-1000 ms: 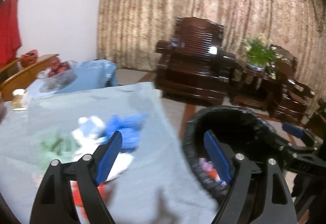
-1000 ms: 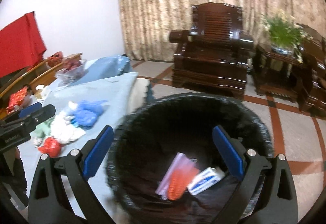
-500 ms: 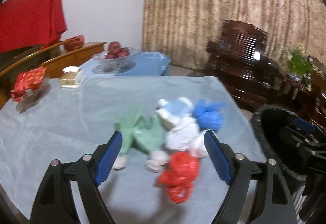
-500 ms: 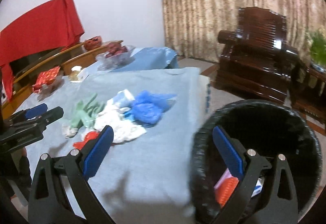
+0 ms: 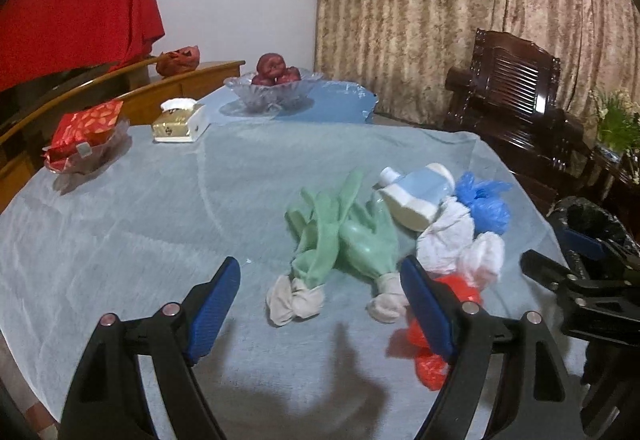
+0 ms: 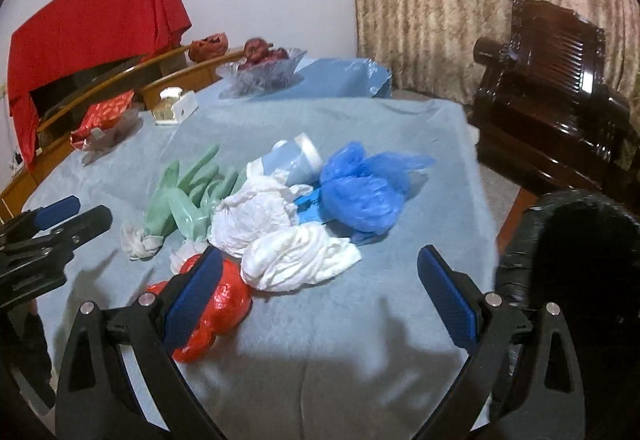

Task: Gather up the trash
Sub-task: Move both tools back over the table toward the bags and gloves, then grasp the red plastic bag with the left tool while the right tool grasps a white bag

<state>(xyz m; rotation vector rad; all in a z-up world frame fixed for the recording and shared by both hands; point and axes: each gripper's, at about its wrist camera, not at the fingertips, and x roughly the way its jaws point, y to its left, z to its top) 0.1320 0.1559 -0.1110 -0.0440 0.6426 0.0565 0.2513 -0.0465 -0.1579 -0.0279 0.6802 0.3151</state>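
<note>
A heap of trash lies on the blue tablecloth (image 5: 140, 224): green rubber gloves (image 5: 344, 236) (image 6: 180, 196), a pale blue bottle (image 5: 420, 196) (image 6: 294, 160), white crumpled bags (image 5: 460, 244) (image 6: 296, 256), a blue plastic bag (image 5: 486, 206) (image 6: 360, 196) and a red bag (image 5: 432, 336) (image 6: 212, 308). My left gripper (image 5: 320, 300) is open and empty, just short of the gloves. My right gripper (image 6: 320, 292) is open and empty over the white and red bags. The black-lined trash bin (image 6: 580, 280) (image 5: 592, 224) stands off the table's right edge.
At the table's far side stand a glass bowl of red fruit (image 5: 274, 88), a gold tissue box (image 5: 180, 120) and a red snack packet in a dish (image 5: 86, 140). A dark wooden armchair (image 6: 560, 96) and a curtain are behind. A wooden bench runs along the left.
Both grippers have swung left, away from the trash bin and over to the heap on the table. Both have stayed open and empty.
</note>
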